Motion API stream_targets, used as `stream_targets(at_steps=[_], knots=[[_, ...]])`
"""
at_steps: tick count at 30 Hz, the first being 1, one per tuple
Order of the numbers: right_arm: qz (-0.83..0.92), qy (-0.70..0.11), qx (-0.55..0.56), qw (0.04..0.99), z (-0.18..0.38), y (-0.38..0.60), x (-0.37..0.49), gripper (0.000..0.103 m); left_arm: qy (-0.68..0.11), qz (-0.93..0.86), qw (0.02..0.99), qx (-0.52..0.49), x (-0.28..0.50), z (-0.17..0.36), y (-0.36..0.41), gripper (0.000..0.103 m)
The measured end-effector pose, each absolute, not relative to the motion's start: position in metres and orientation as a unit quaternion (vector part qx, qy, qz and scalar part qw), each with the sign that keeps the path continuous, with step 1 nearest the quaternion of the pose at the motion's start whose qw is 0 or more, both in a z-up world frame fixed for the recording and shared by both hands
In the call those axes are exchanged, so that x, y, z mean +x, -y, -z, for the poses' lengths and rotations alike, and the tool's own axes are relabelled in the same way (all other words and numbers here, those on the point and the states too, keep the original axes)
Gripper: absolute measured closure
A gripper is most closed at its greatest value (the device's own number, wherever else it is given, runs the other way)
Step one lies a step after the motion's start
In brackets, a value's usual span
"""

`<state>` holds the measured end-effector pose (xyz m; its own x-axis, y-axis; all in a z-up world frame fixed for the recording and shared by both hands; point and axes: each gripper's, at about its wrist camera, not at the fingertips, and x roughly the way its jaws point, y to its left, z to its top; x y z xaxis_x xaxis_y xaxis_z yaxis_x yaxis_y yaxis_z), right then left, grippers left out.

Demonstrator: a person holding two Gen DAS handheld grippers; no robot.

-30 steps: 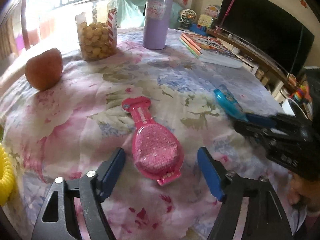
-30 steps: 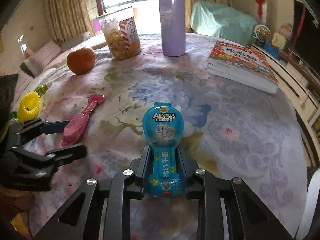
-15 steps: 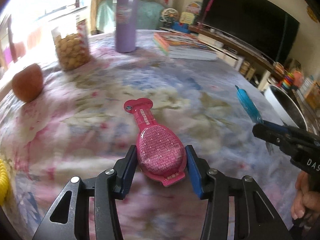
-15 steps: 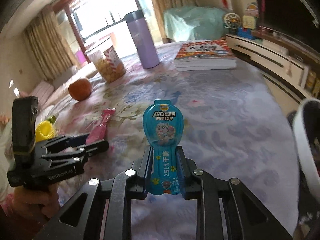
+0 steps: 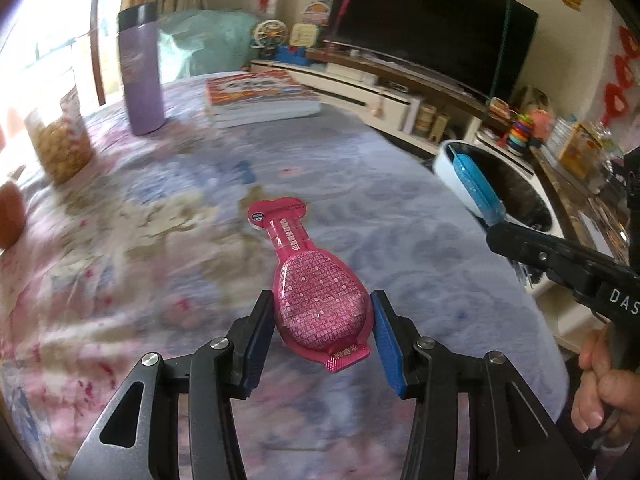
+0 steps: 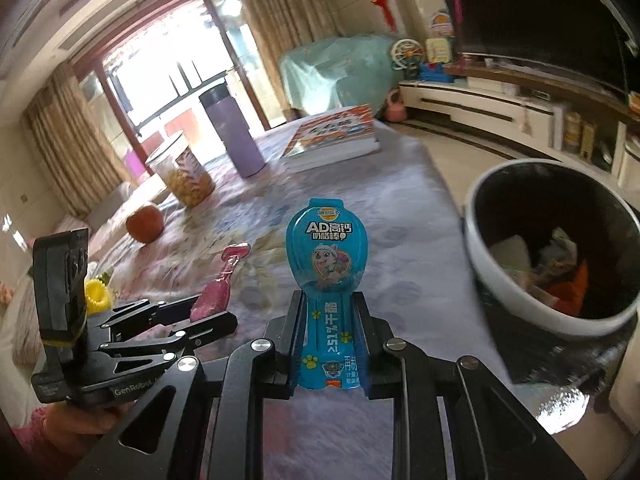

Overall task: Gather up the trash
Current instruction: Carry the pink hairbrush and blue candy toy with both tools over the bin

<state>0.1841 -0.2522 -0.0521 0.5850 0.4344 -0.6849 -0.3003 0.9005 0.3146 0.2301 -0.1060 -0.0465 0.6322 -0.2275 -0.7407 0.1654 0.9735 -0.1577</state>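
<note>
Since earlier: both wrappers lifted off tabletop (image 5: 400, 200). Left gripper (image 5: 320, 334) clenched on pink wrapper (image 5: 316, 292); right gripper (image 6: 327, 344) on blue wrapper (image 6: 327, 256), beside bin (image 6: 492, 276). Step: carrying. Next: release over bin.

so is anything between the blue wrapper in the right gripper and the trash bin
Nothing visible. The right gripper holds the blue wrapper in the air, and the trash bin sits open just to its right with only empty space between them.
</note>
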Motion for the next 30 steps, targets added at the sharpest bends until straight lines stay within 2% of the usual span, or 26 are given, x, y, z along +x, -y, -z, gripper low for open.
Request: stream_targets(at_steps=[30], knots=[[-0.119, -0.371, 0.14, 0.91, 0.034, 0.358, 0.157, 0.081, -0.393, 0.195, 0.899, 0.014, 0.242, 0.018, 0.208, 0.057]])
